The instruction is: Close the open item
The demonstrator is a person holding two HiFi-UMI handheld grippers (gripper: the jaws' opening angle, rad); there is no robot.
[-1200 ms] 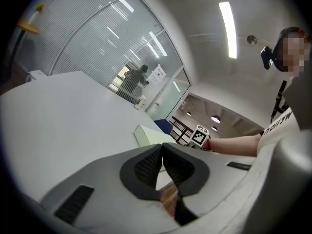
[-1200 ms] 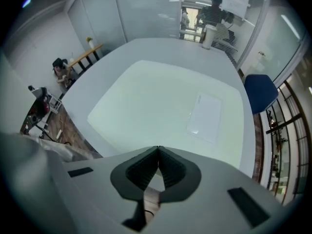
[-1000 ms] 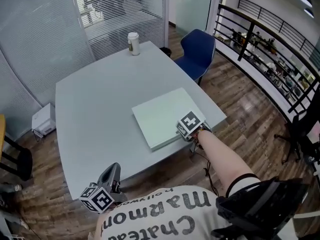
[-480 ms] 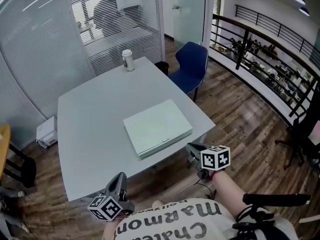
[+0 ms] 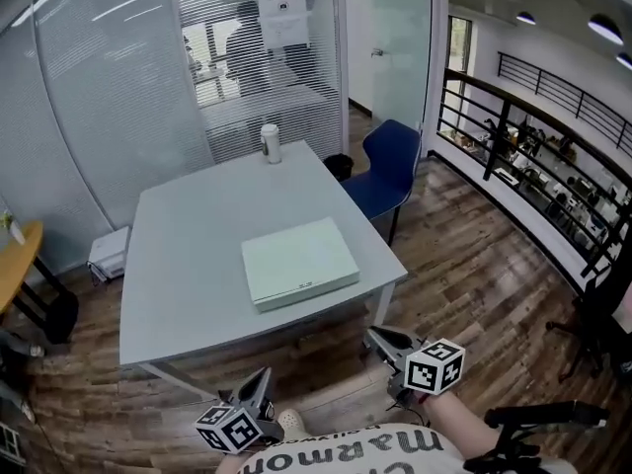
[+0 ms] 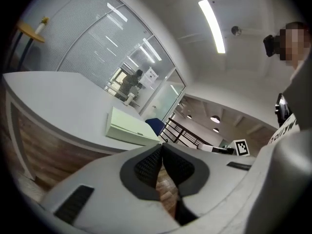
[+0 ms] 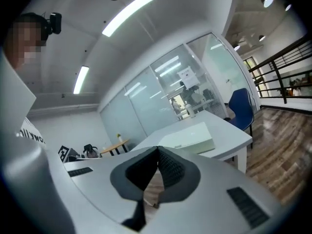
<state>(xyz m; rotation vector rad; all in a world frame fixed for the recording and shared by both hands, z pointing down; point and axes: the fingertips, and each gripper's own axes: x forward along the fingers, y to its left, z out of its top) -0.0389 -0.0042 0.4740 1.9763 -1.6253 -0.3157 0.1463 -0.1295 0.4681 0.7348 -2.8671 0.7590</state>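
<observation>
A pale green flat case lies shut on the grey table, near its front right edge. Both grippers hang below the table's front edge, over the wooden floor and apart from the case. My left gripper is at the bottom left with its jaws pressed together and empty. My right gripper is at the bottom right, also shut on nothing. In the left gripper view the left gripper points at the case. In the right gripper view the case sits beyond the right gripper.
A white cup stands at the table's far edge. A blue chair sits at the far right corner. A black railing runs along the right. A white unit rests on the floor at left, by a yellow table.
The right gripper has left the case's front edge and drawn back below the table. The whole view has pulled away from the table; the left gripper stays low.
</observation>
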